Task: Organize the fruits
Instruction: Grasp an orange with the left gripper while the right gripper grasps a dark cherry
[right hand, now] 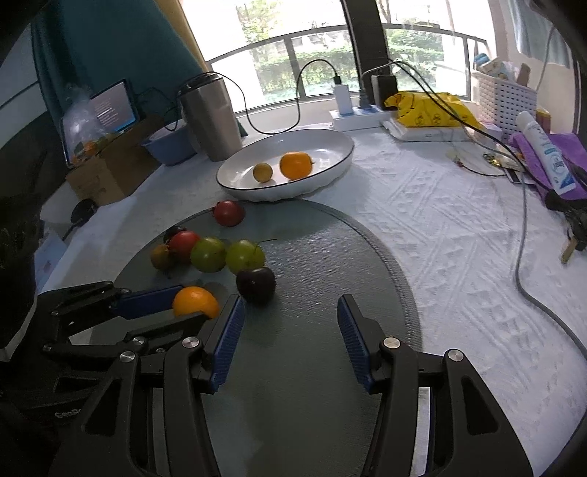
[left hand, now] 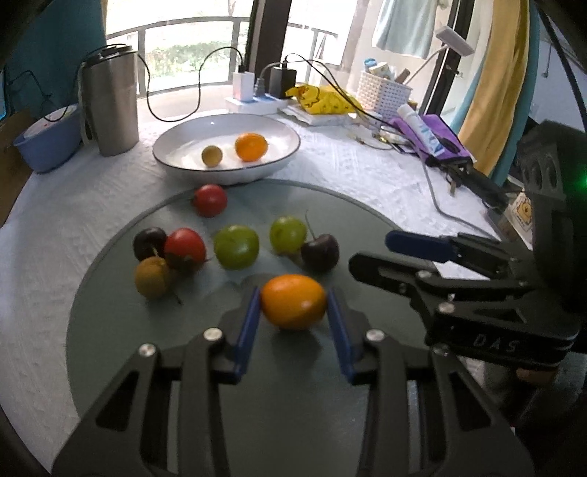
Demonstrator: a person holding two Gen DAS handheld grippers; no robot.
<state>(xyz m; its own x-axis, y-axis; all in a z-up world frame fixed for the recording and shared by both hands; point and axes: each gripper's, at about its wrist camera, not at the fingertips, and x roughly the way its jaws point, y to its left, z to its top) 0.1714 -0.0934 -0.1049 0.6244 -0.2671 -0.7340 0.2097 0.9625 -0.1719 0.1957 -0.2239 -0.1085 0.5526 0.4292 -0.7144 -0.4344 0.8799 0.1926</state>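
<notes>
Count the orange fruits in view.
2. One orange fruit sits on the mat between the left tool's pads. The other lies in the white bowl, beside a small yellowish fruit. None look hidden.

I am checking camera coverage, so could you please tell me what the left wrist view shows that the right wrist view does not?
Only the left wrist view shows the white desk lamp head and pale garment hanging by the window. Only the right wrist view shows the lit tablet screen and brown cardboard box. Both share the white dark-rimmed plate and the orange oval fruit between the left gripper fingers.
</notes>
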